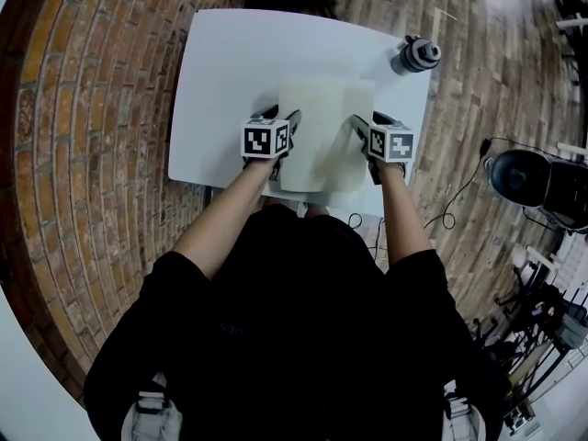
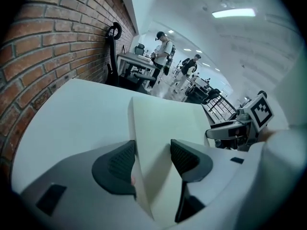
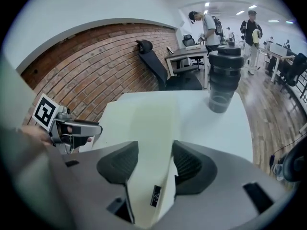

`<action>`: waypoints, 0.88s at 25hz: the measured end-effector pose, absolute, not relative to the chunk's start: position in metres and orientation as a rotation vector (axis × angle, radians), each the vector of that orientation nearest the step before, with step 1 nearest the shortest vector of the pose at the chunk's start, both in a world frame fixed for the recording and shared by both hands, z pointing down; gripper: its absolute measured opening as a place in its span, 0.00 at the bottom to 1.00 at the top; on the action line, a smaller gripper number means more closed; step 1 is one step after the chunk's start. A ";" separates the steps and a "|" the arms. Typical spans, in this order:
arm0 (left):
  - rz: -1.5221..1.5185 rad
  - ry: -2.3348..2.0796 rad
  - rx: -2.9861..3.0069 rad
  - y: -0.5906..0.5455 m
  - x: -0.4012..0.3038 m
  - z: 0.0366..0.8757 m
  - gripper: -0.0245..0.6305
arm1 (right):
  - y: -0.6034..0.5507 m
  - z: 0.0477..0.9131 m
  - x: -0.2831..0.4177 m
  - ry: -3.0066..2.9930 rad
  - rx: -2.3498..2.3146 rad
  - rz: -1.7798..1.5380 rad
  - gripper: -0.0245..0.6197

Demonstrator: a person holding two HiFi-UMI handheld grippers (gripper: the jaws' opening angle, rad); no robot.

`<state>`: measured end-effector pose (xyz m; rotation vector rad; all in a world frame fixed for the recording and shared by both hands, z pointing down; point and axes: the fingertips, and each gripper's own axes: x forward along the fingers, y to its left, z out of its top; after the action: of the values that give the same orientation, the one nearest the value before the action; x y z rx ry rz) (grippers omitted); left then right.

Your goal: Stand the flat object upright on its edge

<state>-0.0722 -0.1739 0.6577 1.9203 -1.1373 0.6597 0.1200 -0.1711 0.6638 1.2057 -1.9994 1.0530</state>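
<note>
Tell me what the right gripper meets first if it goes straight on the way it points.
The right gripper clamps the board, so that moves with it. Beyond the board's far edge, the line likely lands on the white table; the dark bottle stands right of it, though depth is unclear.

Print on the slab's (image 3: 148,138) black label (image 3: 156,195) was too small to read; jaws hid the slab's near end.

A white table (image 1: 220,81) is standing on a wooden floor (image 1: 487,90) and is carrying a dark lidded bottle (image 1: 418,55) upright near its far right corner. A brick wall (image 2: 43,47) is running along one side. A black office chair (image 3: 153,63) is sitting by a desk (image 3: 187,54) beyond, with two people (image 3: 209,25) standing further back.
</note>
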 end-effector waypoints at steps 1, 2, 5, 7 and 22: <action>0.655 -1.137 1.925 -0.172 -0.073 0.655 0.40 | -0.169 0.661 0.119 -2.003 1.211 1.047 0.40; 0.653 -1.137 1.930 -0.170 -0.075 0.653 0.40 | -0.166 0.659 0.118 -2.006 1.215 1.043 0.40; 0.653 -1.137 1.946 -0.165 -0.079 0.649 0.40 | -0.160 0.655 0.114 -2.011 1.228 1.032 0.40; 0.651 -1.140 1.955 -0.163 -0.081 0.646 0.40 | -0.157 0.650 0.112 -2.014 1.241 1.021 0.40; 0.626 -1.192 2.085 -0.172 -0.090 0.595 0.40 | -0.160 0.605 0.102 -2.059 1.334 0.940 0.40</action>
<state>-0.0899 -0.1723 0.5953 2.0847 -1.1920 0.6264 0.1020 -0.1600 0.6053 1.3335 -2.0590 0.9397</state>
